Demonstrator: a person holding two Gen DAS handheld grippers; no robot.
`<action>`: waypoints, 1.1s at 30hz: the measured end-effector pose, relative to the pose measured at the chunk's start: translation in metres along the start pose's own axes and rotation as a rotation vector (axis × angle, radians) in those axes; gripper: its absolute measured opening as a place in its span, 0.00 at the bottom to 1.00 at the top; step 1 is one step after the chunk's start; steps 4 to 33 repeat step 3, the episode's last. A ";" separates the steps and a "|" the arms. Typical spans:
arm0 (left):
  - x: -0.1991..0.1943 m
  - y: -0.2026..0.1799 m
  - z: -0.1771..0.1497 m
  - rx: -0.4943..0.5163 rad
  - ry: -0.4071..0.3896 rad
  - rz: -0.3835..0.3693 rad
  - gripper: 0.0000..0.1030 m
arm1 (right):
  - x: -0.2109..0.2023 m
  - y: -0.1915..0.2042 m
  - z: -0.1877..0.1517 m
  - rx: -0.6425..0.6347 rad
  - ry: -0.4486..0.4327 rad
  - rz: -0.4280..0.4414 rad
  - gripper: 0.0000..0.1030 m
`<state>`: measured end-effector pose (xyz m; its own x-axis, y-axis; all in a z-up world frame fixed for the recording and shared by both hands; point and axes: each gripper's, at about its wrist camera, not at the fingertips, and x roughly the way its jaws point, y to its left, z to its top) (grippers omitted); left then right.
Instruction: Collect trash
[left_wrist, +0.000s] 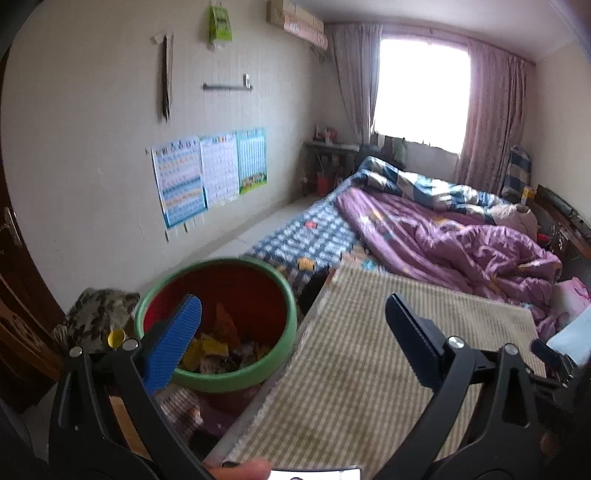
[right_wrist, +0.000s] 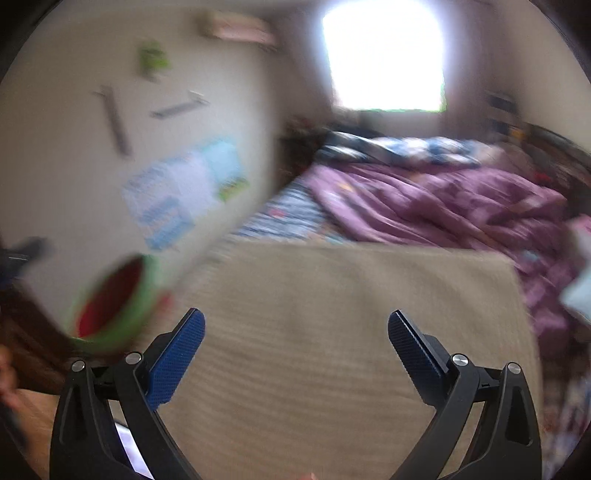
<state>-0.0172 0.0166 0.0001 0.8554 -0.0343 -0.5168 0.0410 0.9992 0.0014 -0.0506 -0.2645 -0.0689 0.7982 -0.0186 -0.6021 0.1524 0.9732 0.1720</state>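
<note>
A red bin with a green rim (left_wrist: 288, 314) stands left of the bed and holds crumpled yellow and brown trash (left_wrist: 218, 347). My left gripper (left_wrist: 291, 325) is open and empty, its left finger over the bin mouth, its right finger over the striped beige mat (left_wrist: 369, 369). My right gripper (right_wrist: 295, 339) is open and empty above the same mat (right_wrist: 332, 314). The right wrist view is blurred; the bin (right_wrist: 110, 302) shows at its lower left.
A bed with a purple quilt (left_wrist: 461, 240) and a blue checked cover (left_wrist: 314, 236) fills the room's right side. A patterned cushion (left_wrist: 96, 314) lies left of the bin. Posters (left_wrist: 207, 173) hang on the left wall. A wooden door (left_wrist: 14, 295) is at far left.
</note>
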 end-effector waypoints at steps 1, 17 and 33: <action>0.002 0.002 -0.003 0.007 0.008 0.015 0.95 | 0.007 -0.020 -0.008 0.010 0.013 -0.084 0.93; 0.006 0.006 -0.007 0.017 0.020 0.036 0.95 | 0.020 -0.048 -0.021 0.020 0.053 -0.195 0.93; 0.006 0.006 -0.007 0.017 0.020 0.036 0.95 | 0.020 -0.048 -0.021 0.020 0.053 -0.195 0.93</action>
